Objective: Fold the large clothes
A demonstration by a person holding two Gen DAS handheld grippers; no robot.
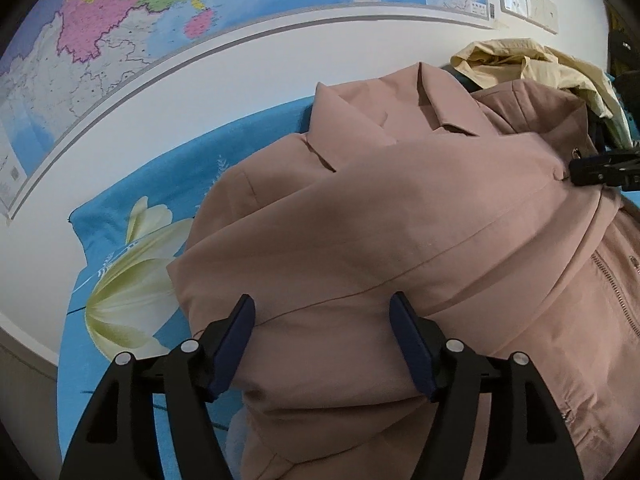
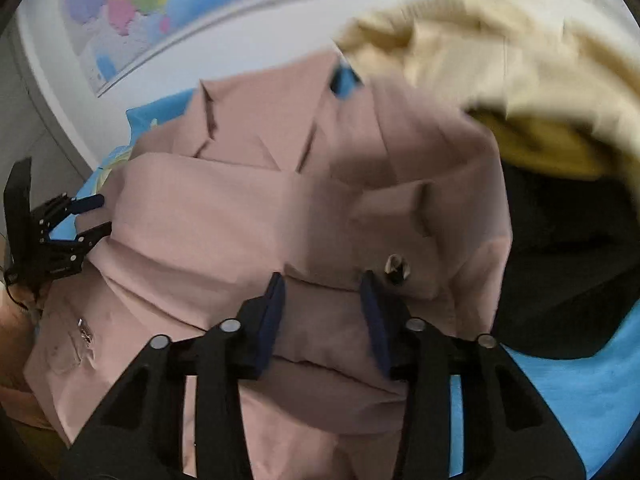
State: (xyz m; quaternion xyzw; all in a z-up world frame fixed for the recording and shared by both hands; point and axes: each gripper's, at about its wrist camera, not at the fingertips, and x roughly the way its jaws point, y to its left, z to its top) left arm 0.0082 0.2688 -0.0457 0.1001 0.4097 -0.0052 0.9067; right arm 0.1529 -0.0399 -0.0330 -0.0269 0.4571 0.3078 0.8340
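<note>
Lying mid-frame on the blue sheet (image 1: 120,216) in both views, the pink coat (image 1: 360,216) has a sleeve crossed over its front as a fold. The left gripper (image 1: 322,312) stands wide apart over cloth, pinching nothing; the right gripper (image 2: 322,292) stands narrower, pads apparently clear, likely placed to press or retake an edge

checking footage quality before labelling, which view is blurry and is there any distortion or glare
Left wrist view: sharp, the pink jacket seams crisp; fisheye bends the wall map edge into a curve; dark corners; no glare. Right wrist view: motion-blurred, worst on the cream garment at top right, the jacket's folds soft; the same curving and dark corners.
</note>
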